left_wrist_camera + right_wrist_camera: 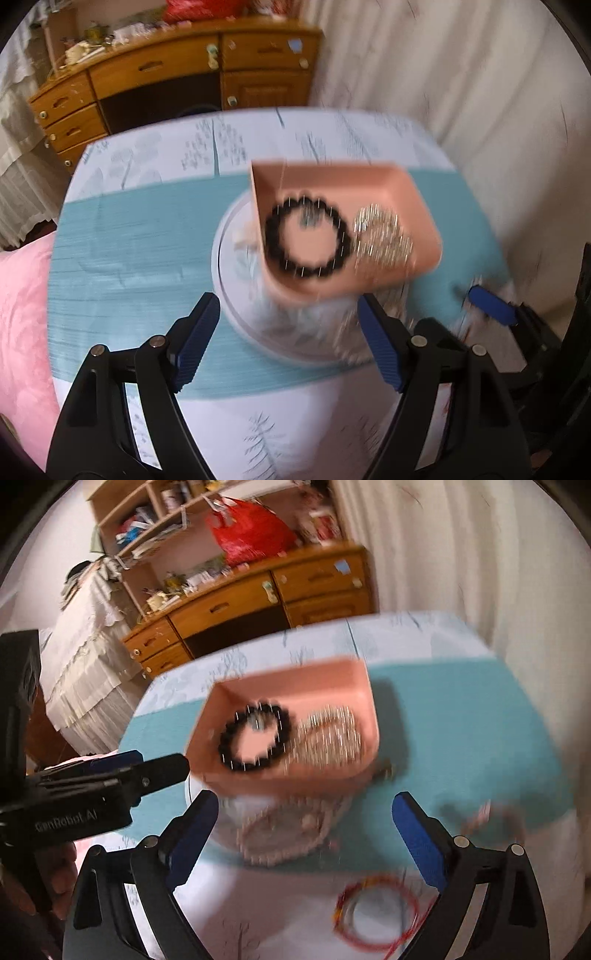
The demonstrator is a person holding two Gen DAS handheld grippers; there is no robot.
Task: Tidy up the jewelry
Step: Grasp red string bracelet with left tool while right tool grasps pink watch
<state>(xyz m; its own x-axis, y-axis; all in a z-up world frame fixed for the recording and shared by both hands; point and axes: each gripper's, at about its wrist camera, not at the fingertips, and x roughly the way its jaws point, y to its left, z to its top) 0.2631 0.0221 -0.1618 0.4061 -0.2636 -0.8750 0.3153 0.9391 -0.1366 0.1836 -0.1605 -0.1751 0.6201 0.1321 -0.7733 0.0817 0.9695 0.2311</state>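
A pink tray (pixel 369 177) sits on top of a white round box (pixel 236 306) on the table; it also shows in the right wrist view (pixel 332 679). In the tray lie a black bead bracelet (pixel 280 251) (pixel 229 746) and a silver chain pile (pixel 384 240) (pixel 328 738). A pale bead necklace (pixel 280 834) lies in the white box under the tray. A red cord bracelet (pixel 380 915) lies on the table near my right gripper. My left gripper (pixel 288 339) is open just before the box. My right gripper (pixel 306 838) is open and empty. Both views are blurred.
The table has a white printed cloth and a teal mat (pixel 129 236). A wooden dresser (pixel 166 74) stands behind it, a curtain (pixel 461 74) to the right, pink bedding (pixel 22 314) to the left. My left gripper's body (pixel 74 794) shows in the right wrist view.
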